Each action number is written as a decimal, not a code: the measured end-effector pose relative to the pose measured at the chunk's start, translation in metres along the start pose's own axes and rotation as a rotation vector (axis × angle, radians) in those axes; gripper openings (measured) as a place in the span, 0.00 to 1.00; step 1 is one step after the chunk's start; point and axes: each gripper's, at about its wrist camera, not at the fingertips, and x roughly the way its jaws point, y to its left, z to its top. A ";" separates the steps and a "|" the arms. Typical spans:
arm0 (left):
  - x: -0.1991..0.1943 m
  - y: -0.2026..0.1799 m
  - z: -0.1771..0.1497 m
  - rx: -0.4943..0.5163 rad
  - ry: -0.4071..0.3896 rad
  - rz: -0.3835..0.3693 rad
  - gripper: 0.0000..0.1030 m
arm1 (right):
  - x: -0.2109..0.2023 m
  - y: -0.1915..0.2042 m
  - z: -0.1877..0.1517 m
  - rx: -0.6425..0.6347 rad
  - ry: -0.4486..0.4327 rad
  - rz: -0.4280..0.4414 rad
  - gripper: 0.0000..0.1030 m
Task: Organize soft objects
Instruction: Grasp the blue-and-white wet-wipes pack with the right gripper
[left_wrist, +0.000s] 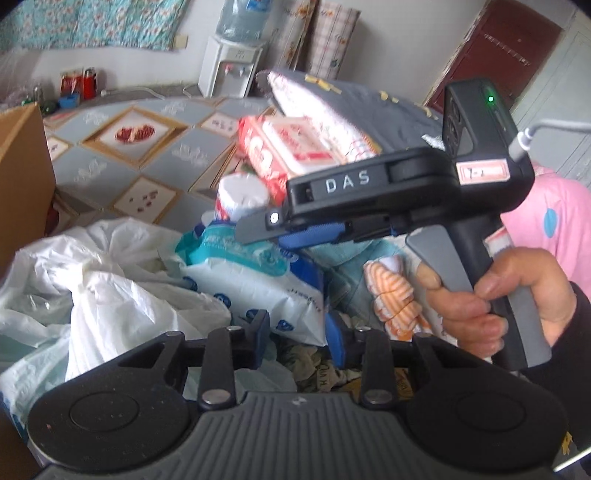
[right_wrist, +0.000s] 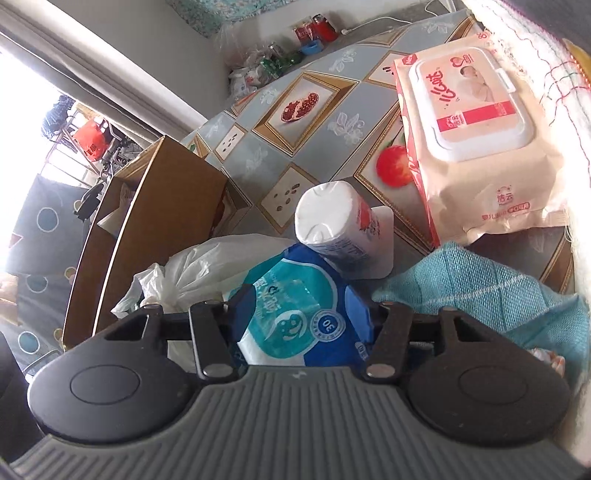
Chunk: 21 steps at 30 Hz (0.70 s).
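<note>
Plainly, "DAS" marks the right tongs (left_wrist: 291, 236); blue pack (right_wrist: 299, 317) reads "30".

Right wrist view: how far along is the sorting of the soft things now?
Done: nothing looks sorted, and the box hides most of its inside. In hand: the right gripper has its fingers either side of the blue pack; I cannot tell if it grips. To do: wipes, roll, bag and towel lie mixed.

Blue-and-white tissue pack (right_wrist: 295, 314) lying flat, wrapped paper roll (right_wrist: 336, 221) tilted on it, pink wipes pack (right_wrist: 476, 147) beyond.
</note>
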 end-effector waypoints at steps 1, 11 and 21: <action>0.003 0.001 0.000 -0.007 0.012 0.006 0.32 | 0.003 -0.002 0.001 -0.003 0.004 -0.006 0.53; 0.023 0.014 0.011 -0.100 0.080 -0.006 0.44 | 0.025 -0.011 0.013 -0.017 0.077 0.020 0.57; 0.032 0.013 0.016 -0.148 0.080 -0.001 0.46 | 0.029 -0.008 0.011 -0.009 0.111 0.047 0.58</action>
